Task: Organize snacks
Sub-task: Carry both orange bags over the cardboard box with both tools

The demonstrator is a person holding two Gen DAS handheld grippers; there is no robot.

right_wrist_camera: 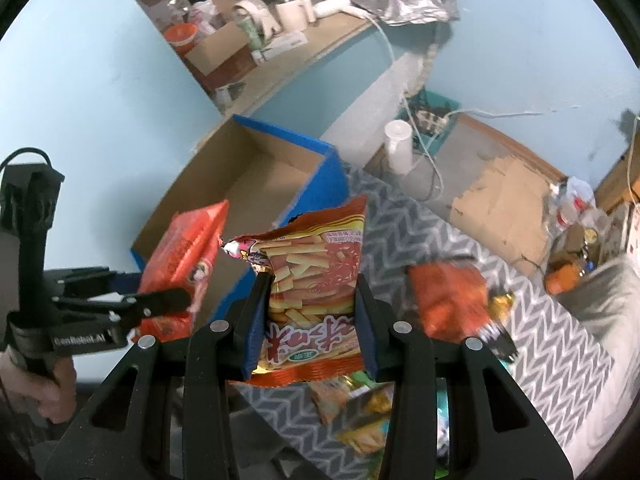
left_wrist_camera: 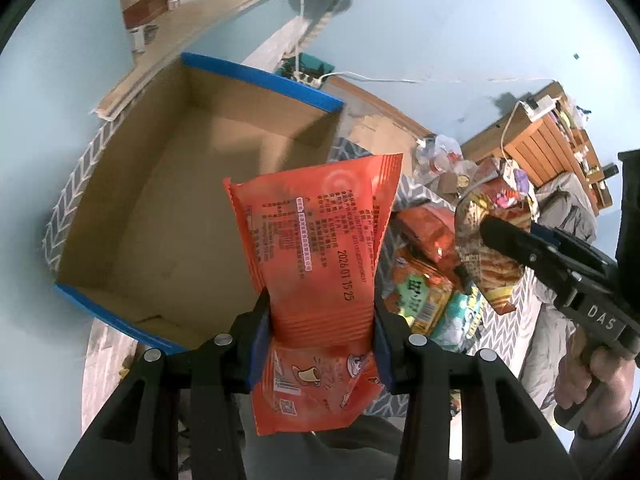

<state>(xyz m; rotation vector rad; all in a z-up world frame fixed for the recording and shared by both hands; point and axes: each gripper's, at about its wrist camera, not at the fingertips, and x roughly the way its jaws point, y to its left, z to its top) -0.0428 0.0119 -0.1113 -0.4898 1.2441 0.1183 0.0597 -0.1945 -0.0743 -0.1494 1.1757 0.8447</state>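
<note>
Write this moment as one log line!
left tool: orange packet | right tool: fries packet | cardboard box: nothing inside | more snacks: on cloth

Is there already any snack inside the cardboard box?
No, the cardboard box shows only its bare brown floor, and the orange packet is held outside it.

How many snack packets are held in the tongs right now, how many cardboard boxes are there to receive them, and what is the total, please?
Orange-red packets held: 1, the orange packet in the left tongs.
Red-and-yellow packets held: 1, the fries packet in the right tongs.
Cardboard boxes with blue edges: 1, the open box.
Total: 3.
</note>
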